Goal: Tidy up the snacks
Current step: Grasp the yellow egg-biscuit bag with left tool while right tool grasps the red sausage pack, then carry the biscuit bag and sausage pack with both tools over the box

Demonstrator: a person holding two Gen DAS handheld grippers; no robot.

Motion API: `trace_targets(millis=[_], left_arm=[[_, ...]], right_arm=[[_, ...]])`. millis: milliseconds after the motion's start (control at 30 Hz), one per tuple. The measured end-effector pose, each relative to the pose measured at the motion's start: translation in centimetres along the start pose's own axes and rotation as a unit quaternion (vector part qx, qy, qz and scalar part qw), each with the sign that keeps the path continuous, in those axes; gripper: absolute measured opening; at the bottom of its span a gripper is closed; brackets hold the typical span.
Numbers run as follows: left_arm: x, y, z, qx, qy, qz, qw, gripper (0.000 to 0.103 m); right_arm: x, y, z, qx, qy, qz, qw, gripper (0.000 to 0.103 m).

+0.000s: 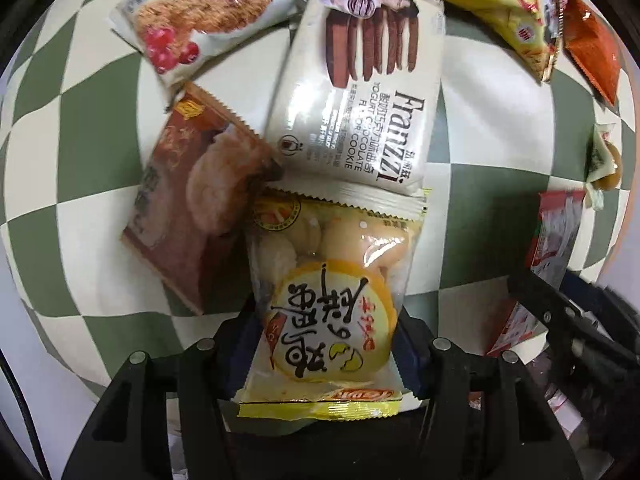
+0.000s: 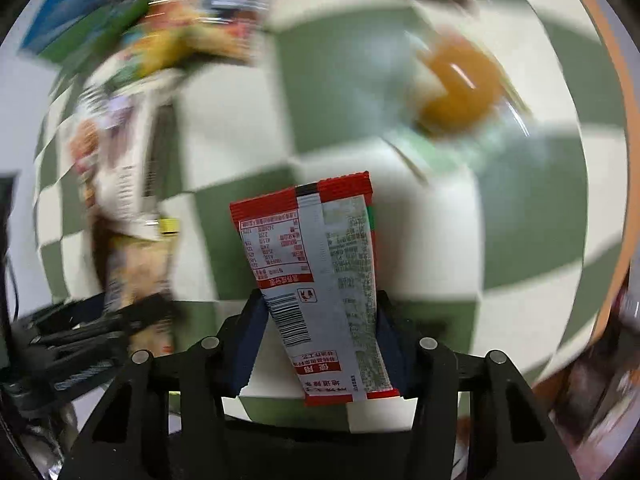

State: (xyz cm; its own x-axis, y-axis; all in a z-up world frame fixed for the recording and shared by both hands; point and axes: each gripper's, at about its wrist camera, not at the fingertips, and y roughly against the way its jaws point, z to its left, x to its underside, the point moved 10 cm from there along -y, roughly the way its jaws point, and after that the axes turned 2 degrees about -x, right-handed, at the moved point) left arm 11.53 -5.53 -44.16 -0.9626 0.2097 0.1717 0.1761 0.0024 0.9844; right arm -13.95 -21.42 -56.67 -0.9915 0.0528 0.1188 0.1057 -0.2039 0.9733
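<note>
1. Green-and-cream checked table [image 1: 92, 216] carries a loose scatter of packets — nothing looks sorted yet, so I judge the job barely begun.
2. Left tool [image 1: 326, 344] pinches a clear yellow packet [image 1: 326, 312] of pale round biscuits, beside the Franzzi pack [image 1: 360, 92] and a brown pack [image 1: 196, 208].
3. Right tool [image 2: 320, 332] pinches a red-edged sachet [image 2: 316, 272], its printed back showing — the rest there is blurred.

yellow biscuit pack [image 1: 326, 312] sat clamped lengthwise in left tongs [image 1: 326, 344]; red-and-grey sachet [image 2: 324, 292] clamped in right tongs [image 2: 320, 344], label side up; other snack packs [image 1: 352, 80] lay on checkered table [image 1: 480, 100].
</note>
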Motion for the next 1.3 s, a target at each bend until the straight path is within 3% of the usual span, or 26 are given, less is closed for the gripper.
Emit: trace_targets(millis=[267, 400, 467, 533, 633, 700, 767, 867, 933, 967, 1033, 1300], left_arm=[[-1.4, -1.0, -1.0, -0.014, -0.007, -0.002, 0.9999, 0.056], [-0.1, -0.4, -0.9, -0.016, -0.007, -0.019, 0.9997, 0.051], [0.8, 0.2, -0.4, -0.018, -0.008, -0.025, 0.9995, 0.048], [0.8, 1.0, -0.3, -0.019, -0.012, -0.031, 0.9993, 0.046], [1.1, 1.5, -0.5, -0.022, -0.022, -0.038, 0.9988, 0.046], [1.1, 1.1, -0.3, -0.025, -0.023, -0.032, 0.9989, 0.046], [1.5, -0.1, -0.4, -0.023, -0.022, -0.019, 0.9993, 0.048], [1.2, -0.8, -0.5, -0.030, -0.028, -0.011, 0.9991, 0.049], [1.2, -0.7, -0.7, -0.027, -0.023, -0.009, 0.9993, 0.047], [1.2, -0.6, -0.7, -0.025, -0.021, -0.010, 0.9994, 0.047], [1.4, 0.1, -0.6, -0.016, -0.015, -0.016, 0.9996, 0.046], [3.1, 5.7, -0.1, 0.024, -0.019, -0.047, 0.9984, 0.045]], right_arm=[[1.3, -0.9, 0.7, -0.003, 0.007, 0.014, 1.000, 0.067], [2.5, -2.1, 0.4, 0.027, 0.028, 0.017, 0.999, 0.067], [2.6, -2.7, 0.5, 0.041, 0.041, 0.009, 0.998, 0.065], [3.0, -2.6, 0.4, 0.047, 0.047, 0.003, 0.998, 0.054], [3.7, -1.8, 0.2, 0.010, 0.032, 0.004, 0.999, 0.053], [4.2, -1.7, 0.3, -0.023, 0.022, 0.019, 0.999, 0.058], [4.9, -2.6, 0.8, -0.035, 0.041, 0.044, 0.998, 0.077], [6.0, -4.2, 1.9, 0.006, 0.090, 0.053, 0.994, 0.083], [6.2, -4.6, 1.5, 0.040, 0.098, 0.041, 0.994, 0.077], [6.4, -4.8, 1.4, 0.057, 0.102, 0.035, 0.993, 0.060], [6.4, -4.1, 1.7, 0.054, 0.094, 0.023, 0.994, 0.051], [5.1, 4.1, 1.7, -0.023, 0.053, -0.037, 0.998, 0.049]])
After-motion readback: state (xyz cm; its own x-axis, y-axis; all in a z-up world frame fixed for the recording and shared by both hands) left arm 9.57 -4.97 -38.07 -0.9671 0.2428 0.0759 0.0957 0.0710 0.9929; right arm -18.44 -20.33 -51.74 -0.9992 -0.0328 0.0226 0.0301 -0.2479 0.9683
